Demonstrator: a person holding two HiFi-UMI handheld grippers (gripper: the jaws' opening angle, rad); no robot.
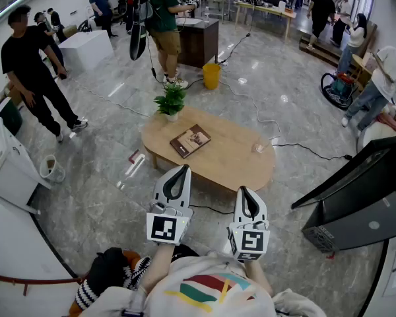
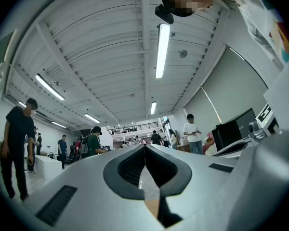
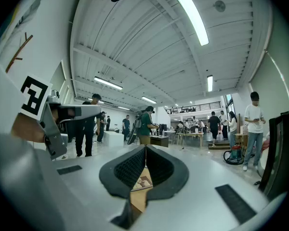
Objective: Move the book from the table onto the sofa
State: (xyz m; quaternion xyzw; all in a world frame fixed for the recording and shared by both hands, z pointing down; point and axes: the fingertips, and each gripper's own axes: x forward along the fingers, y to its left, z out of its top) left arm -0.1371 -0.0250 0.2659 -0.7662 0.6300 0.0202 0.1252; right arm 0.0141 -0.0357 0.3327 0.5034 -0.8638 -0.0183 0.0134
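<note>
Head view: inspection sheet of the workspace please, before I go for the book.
Surface: low oval wooden table.
Job's things: book lies flat near the table's middle; sofa not made out.
Clutter: potted plant at the table's far edge; small clear item near its right end.
Grippers: left gripper and right gripper both shut, empty, on the table's near side.
Cables: cable runs to the table's right end; second cable leads off right.
Surroundings: people standing around; yellow bin beyond the table.
</note>
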